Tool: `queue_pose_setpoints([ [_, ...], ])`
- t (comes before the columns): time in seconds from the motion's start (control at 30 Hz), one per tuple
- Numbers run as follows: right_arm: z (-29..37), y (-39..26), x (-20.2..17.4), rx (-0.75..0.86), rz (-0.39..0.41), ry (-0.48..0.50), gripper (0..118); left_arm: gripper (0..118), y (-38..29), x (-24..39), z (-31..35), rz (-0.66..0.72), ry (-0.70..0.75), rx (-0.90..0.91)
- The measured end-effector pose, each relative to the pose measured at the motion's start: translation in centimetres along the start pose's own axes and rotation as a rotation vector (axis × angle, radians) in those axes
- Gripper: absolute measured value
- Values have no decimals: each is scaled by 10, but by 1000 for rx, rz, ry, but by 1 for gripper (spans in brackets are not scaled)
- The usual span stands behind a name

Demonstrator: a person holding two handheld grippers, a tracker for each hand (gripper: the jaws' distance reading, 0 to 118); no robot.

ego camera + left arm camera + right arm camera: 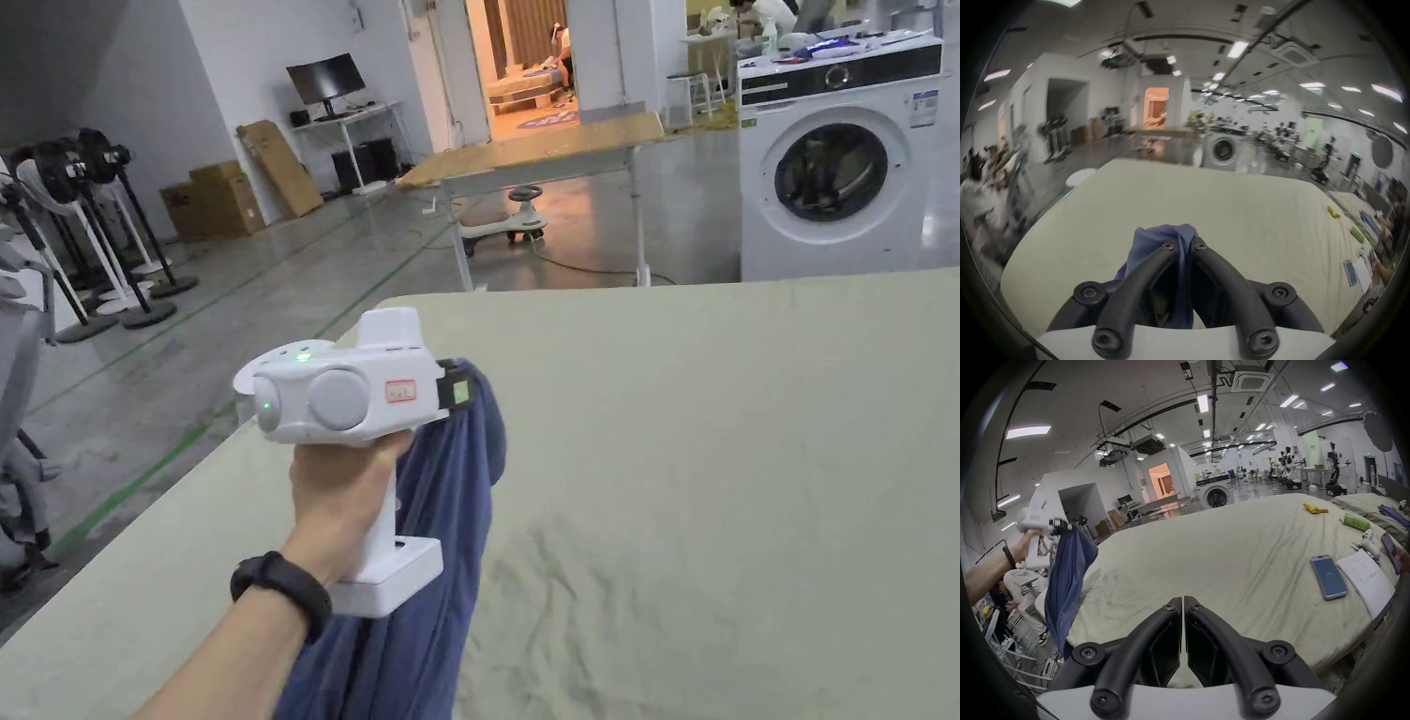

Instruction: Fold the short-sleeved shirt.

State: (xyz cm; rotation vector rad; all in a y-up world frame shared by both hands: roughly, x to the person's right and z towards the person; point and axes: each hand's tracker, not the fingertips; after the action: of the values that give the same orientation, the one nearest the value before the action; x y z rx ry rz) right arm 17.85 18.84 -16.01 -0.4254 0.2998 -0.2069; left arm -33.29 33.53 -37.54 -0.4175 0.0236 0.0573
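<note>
left gripper (pixel 1184 246): jaws drawn close together, blue shirt (pixel 1154 240) pinched between the two tips. a bunch of cloth bulges out just past the tips; another strip runs back down between the jaws toward the gripper body. in the head view the left gripper (pixel 457 386) is raised above the near left corner of the table (pixel 731 469), held level by the left hand (pixel 342 487), which wears a dark wristband (pixel 281 586).

blue shirt: hangs straight down from the left jaws in a long, gathered fold, off the table surface at the top and trailing past the table's left edge lower down. in the right gripper view the shirt (pixel 1067 574) drapes from the far gripper (pixel 1069 527) down toward the table's near corner; whether its lower end touches the cloth cover cannot be told.

right gripper (pixel 1182 603): jaws shut, tips meeting with a thin line of light between them, nothing held. it sits above the near edge of the table, well apart from the shirt, which lies off to its left.

table: wide, covered in a pale wrinkled cloth.

other items on the table, right side: phone (pixel 1329 579) lying flat, sheet of paper (pixel 1366 579) just beside it, green packet (pixel 1355 522), yellow packet (pixel 1311 508).

room: washing machine (pixel 839 164) beyond the table's far edge.
</note>
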Motion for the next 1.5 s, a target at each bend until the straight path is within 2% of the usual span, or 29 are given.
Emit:
queue_pose_setpoints([
  [0.13,10,-4,20,3,-58,-39,1,0,-3,108,-44,-129,-192,-50],
  [0.3,26,-9,41,18,-91,-110,1,0,-104,251,-80,-120,-501,-220],
  [0.47,48,-12,59,27,-84,-180,1,0,-210,374,-58,-202,-808,-379],
  [0.6,63,-17,63,30,-79,-226,1,1,-261,411,-34,-280,-879,-442],
  [0.63,64,-17,62,29,-78,-226,1,6,-268,410,-29,-273,-865,-435],
  [0.67,64,-19,62,29,-78,-226,1,15,-271,406,-23,-288,-864,-428],
  [0.73,62,-20,60,30,-79,-218,1,56,-267,389,-9,-315,-880,-324],
  [0.77,59,-18,57,28,-81,-211,1,73,-257,379,-3,-320,-908,-300],
  [0.8,57,-17,55,30,-80,-200,1,78,-247,367,6,-324,-876,-262],
  [0.9,51,-8,44,59,-45,-160,1,78,-208,313,44,-321,-763,-81],
  [1.03,45,8,26,110,13,-102,1,78,-165,228,104,-210,-558,125],
  [1.13,43,17,13,140,47,-75,1,78,-152,173,151,-93,-435,247],
  [1.23,44,25,2,179,95,-59,1,76,-151,138,197,-90,-311,337],
  [1.27,44,27,-2,190,110,-51,1,69,-153,130,210,-112,-257,364],
  [1.3,44,29,-4,200,122,-44,1,58,-157,123,219,-144,-214,383],
  [1.33,43,31,-7,208,134,-36,1,40,-161,118,227,-180,-169,397],
  [1.37,42,32,-9,212,141,-30,1,13,-165,116,232,-210,-94,399],
  [1.4,41,34,-11,212,145,-22,1,1,-169,113,237,-223,-49,387],
  [1.5,35,37,-15,201,147,-10,1,0,-177,103,252,-184,-27,390],
])
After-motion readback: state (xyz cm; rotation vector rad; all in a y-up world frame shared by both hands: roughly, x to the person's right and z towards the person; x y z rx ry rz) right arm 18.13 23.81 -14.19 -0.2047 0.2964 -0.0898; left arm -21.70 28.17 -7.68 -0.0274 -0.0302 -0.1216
